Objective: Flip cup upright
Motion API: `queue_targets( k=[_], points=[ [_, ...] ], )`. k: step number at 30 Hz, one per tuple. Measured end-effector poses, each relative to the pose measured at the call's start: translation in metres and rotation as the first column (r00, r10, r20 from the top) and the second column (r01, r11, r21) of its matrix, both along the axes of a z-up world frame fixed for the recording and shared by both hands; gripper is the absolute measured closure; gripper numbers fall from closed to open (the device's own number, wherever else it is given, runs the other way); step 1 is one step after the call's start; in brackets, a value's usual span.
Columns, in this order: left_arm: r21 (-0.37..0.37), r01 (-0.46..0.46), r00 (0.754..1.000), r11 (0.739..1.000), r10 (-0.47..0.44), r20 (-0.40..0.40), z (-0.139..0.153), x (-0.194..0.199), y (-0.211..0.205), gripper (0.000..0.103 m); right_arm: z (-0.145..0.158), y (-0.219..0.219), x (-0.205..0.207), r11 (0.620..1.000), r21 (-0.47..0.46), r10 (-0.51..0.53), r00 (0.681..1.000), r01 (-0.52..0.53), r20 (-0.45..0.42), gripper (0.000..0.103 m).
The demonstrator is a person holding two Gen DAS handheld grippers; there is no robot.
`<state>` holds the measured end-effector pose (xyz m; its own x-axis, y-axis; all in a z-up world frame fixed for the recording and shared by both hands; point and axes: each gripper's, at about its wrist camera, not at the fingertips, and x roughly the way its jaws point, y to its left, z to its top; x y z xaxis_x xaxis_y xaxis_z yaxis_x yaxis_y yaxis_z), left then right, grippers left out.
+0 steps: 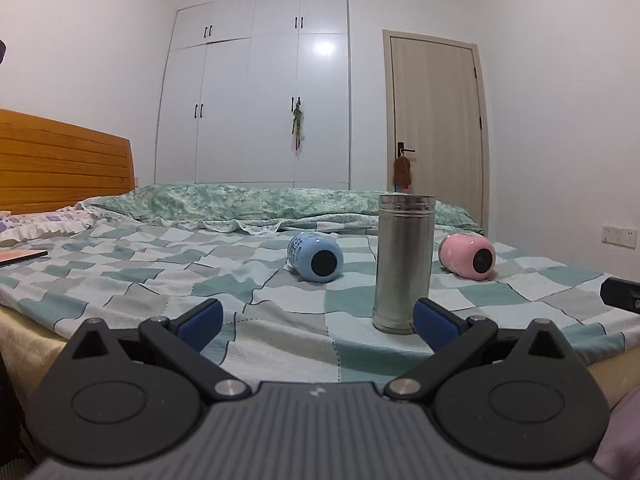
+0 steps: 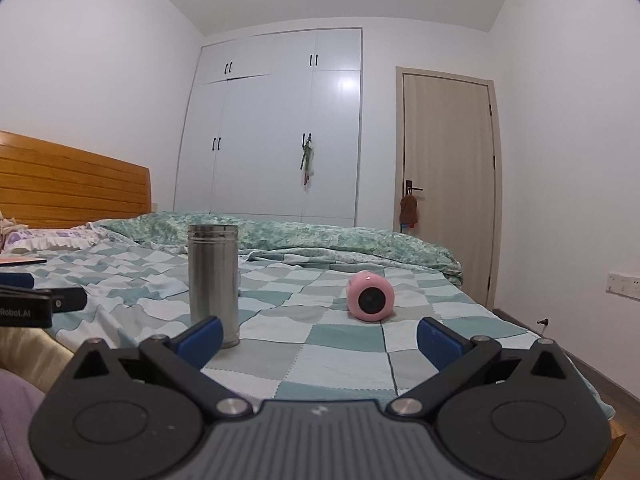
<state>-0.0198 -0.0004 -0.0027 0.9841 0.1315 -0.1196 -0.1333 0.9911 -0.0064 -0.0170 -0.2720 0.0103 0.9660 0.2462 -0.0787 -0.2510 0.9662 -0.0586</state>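
Note:
A steel cup (image 1: 403, 262) stands upright on the checked bed sheet (image 1: 160, 264), just ahead of my left gripper's right finger. It also shows in the right wrist view (image 2: 214, 280). A blue cup (image 1: 316, 257) lies on its side behind it, its dark end facing me. A pink cup (image 1: 467, 257) lies on its side to the right, also in the right wrist view (image 2: 370, 297). My left gripper (image 1: 318, 322) is open and empty. My right gripper (image 2: 320, 340) is open and empty, short of the pink cup.
A rumpled green quilt (image 1: 256, 200) lies along the far side of the bed. A wooden headboard (image 1: 60, 160) and a pillow (image 1: 44, 222) are at the left. A flat book (image 1: 20, 256) lies at the left edge. A wardrobe and a door stand behind.

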Motion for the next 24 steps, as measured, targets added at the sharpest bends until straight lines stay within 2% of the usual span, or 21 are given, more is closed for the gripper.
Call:
queue_targets(
  k=[24],
  points=[
    [0.029, 0.005, 1.000, 1.000, -0.006, 0.013, -0.0016, -0.0018, -0.0058, 0.000, -0.0006, -0.0016, 0.0013, 1.000, 0.011, -0.003, 1.000, 0.003, 0.004, 0.000]
  ],
)
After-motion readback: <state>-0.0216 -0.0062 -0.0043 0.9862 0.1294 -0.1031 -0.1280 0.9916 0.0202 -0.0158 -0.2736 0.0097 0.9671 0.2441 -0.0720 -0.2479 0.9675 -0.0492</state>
